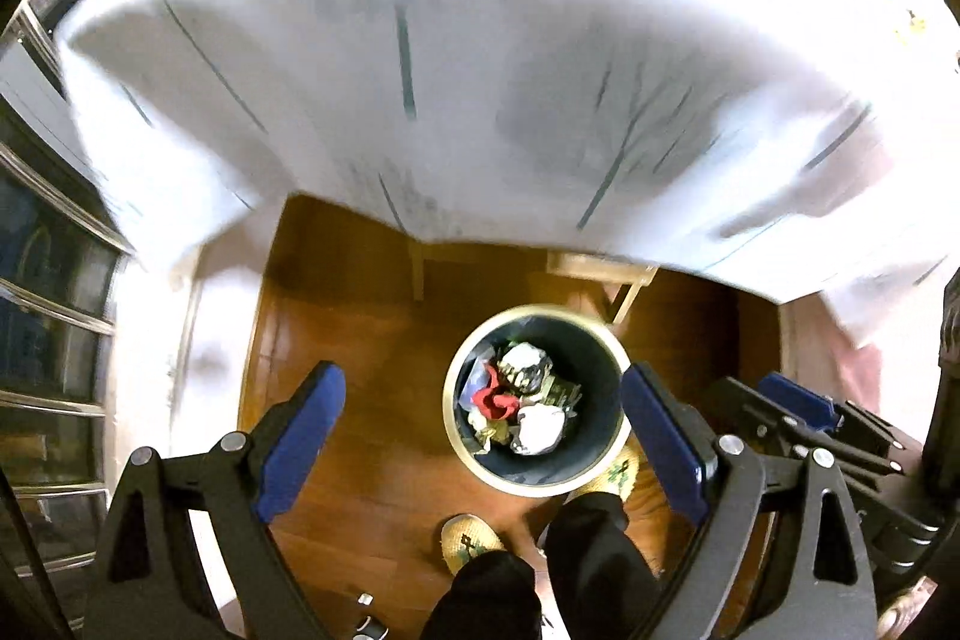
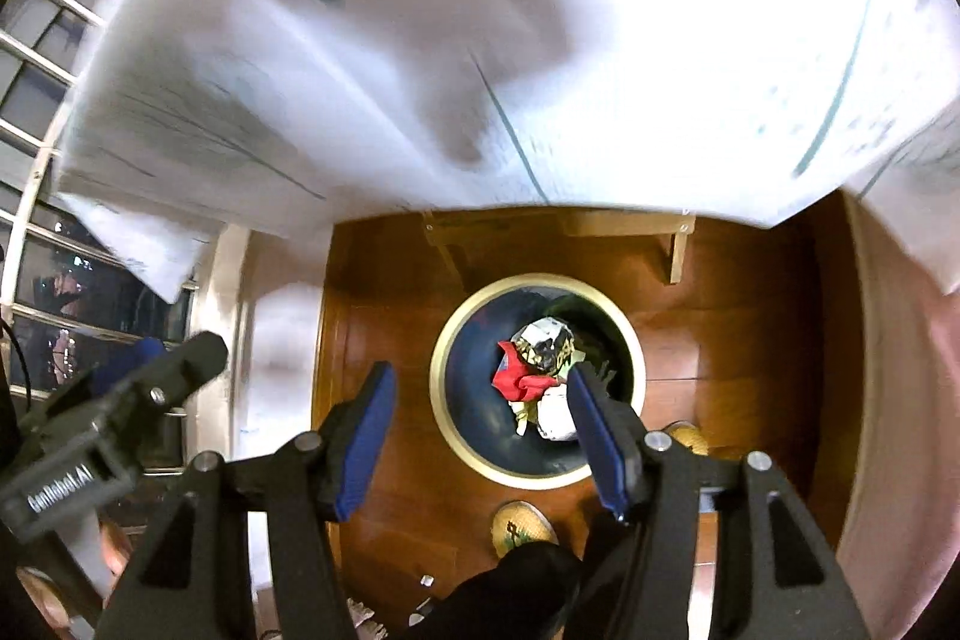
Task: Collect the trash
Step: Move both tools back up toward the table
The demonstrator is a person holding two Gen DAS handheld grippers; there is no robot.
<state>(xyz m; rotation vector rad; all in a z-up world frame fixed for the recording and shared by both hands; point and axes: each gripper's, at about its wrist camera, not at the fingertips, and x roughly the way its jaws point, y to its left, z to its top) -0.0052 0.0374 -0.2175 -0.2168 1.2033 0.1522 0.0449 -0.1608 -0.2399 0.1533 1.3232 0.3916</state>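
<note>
A round dark bin [image 1: 449, 400] [image 2: 437, 376] with a cream rim stands on the wooden floor, seen from above. Inside lie a red scrap [image 1: 495, 400] [image 2: 519, 379], a crumpled white paper [image 1: 540, 427] [image 2: 555, 415] and a crumpled silvery wrapper [image 1: 525, 364] [image 2: 546, 340]. My left gripper [image 1: 480, 376] hangs high over the bin, open, nothing between its blue pads. My right gripper [image 2: 480, 370] is also above the bin, open and empty. Each gripper shows at the edge of the other's view: the right gripper [image 1: 798, 400], the left gripper [image 2: 180, 358].
A white tablecloth [image 1: 420, 70] [image 2: 480, 40] with dark lines overhangs the far side, blurred. Pale wooden legs [image 1: 606, 274] [image 2: 678, 244] stand behind the bin. A person's slippered feet [image 1: 468, 541] [image 2: 522, 523] and dark trousers are just near of it. A barred window [image 1: 48, 310] [image 2: 36, 70] is on the left.
</note>
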